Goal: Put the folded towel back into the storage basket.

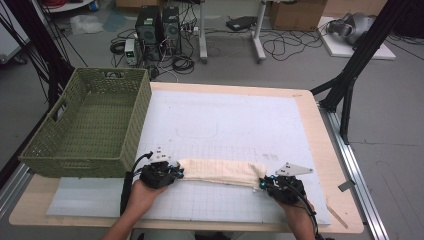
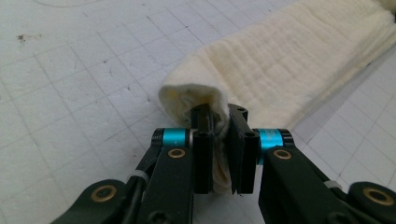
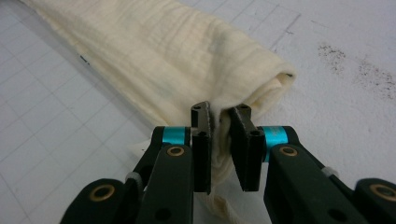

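A cream cloth, folded into a long band, lies across the near part of the white gridded mat. My left gripper is shut on the band's left end; the left gripper view has the cloth pinched between the black jaws of that gripper. At the band's right end my right gripper is shut on the fabric. In the right gripper view a fold of the cloth is squeezed in that gripper. A hand holds each gripper from the table's near edge.
A green woven basket stands at the table's left side, just behind my left gripper. The wooden table edge runs along the right. Cables, computer cases and black frame legs are on the floor beyond the table.
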`<act>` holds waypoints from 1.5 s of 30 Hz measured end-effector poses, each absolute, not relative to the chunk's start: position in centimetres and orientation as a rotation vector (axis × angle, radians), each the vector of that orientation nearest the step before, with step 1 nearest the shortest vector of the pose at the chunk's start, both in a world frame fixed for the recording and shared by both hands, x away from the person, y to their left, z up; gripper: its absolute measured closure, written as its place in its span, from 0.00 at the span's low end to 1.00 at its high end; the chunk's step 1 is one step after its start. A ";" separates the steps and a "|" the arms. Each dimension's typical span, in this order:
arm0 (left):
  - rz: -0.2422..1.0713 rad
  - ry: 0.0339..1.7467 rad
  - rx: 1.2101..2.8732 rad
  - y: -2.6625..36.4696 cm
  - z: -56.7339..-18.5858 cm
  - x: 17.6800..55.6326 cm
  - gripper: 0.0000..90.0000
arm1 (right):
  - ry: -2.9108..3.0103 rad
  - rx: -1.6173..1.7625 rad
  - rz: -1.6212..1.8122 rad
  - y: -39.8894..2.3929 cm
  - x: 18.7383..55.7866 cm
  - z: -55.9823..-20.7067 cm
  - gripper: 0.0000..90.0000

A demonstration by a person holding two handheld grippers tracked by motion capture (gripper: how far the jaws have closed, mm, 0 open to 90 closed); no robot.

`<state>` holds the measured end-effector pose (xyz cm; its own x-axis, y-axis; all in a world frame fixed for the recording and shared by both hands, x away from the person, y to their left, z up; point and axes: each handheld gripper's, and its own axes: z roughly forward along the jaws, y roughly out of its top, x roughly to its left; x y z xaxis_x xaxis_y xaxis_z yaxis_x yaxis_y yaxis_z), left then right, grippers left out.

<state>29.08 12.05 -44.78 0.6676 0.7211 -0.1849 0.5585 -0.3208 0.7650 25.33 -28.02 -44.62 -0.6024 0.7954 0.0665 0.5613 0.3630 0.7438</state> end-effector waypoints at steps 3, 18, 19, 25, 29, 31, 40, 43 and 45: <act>0.237 0.989 2.018 12.0 -44.7 29.1 0.90 | 2.330 1.200 1.083 -28.0 25.4 -44.6 0.89; 0.235 0.952 1.953 12.4 -43.3 28.8 0.91 | 2.252 1.225 1.153 -28.7 25.5 -43.4 0.91; 0.235 0.949 1.944 12.4 -43.1 28.8 0.91 | 2.244 1.227 1.158 -28.8 25.5 -43.3 0.91; 0.238 0.929 1.922 12.5 -42.6 28.7 0.91 | 2.207 1.221 1.185 -29.1 25.3 -42.6 0.91; 0.240 0.920 1.908 12.6 -42.2 28.6 0.91 | 2.184 1.220 1.204 -29.3 25.3 -42.2 0.91; 0.244 0.915 1.900 12.6 -42.1 28.6 0.91 | 2.181 1.218 1.210 -29.3 25.3 -42.1 0.91; 0.290 0.887 1.859 12.9 -40.7 28.2 0.91 | 2.168 1.169 1.203 -29.0 25.7 -41.1 0.91; 0.309 0.879 1.839 13.1 -40.0 28.1 0.91 | 2.161 1.156 1.203 -28.9 26.1 -40.7 0.91; 0.320 0.870 1.826 13.4 -39.4 28.0 0.91 | 2.156 1.143 1.211 -28.7 26.6 -40.3 0.91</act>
